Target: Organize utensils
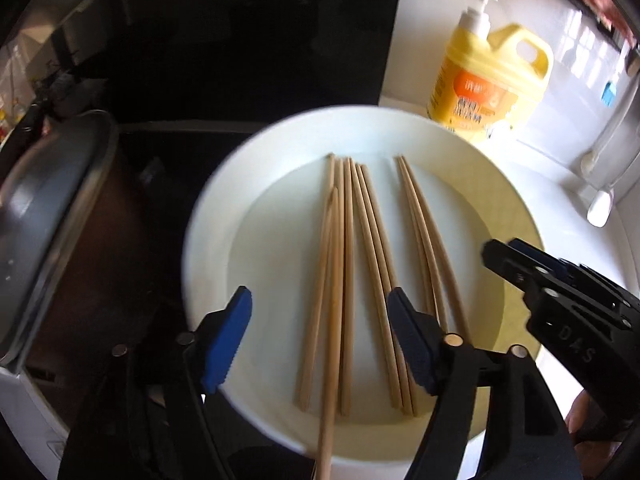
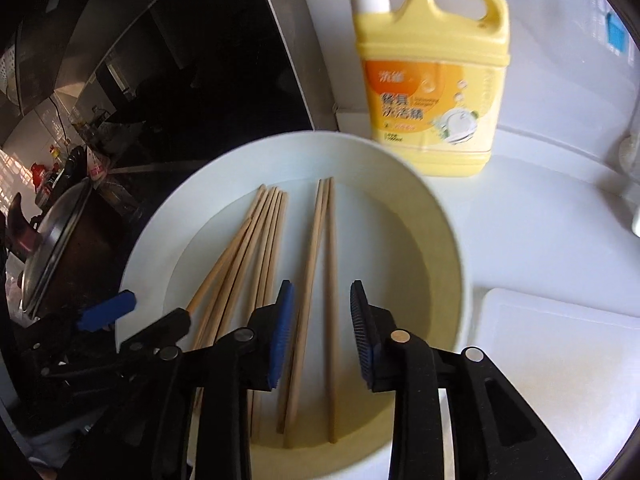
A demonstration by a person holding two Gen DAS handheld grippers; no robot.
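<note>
Several wooden chopsticks (image 1: 352, 280) lie side by side in a white plate (image 1: 216, 208) on the counter. They also show in the right wrist view (image 2: 264, 248), in the plate (image 2: 440, 216). My left gripper (image 1: 320, 340) hangs open above the near ends of the left bunch; one chopstick (image 1: 332, 360) sticks out over the plate's near rim between its fingers. My right gripper (image 2: 322, 332) is open above a separate pair of chopsticks (image 2: 320, 260). It shows at the right in the left wrist view (image 1: 508, 256).
A yellow dish soap jug (image 2: 432, 80) with a white pump stands behind the plate. A pot with a lid (image 1: 48, 216) sits on the dark stove at left. A white board (image 2: 560, 360) lies at right on the white counter.
</note>
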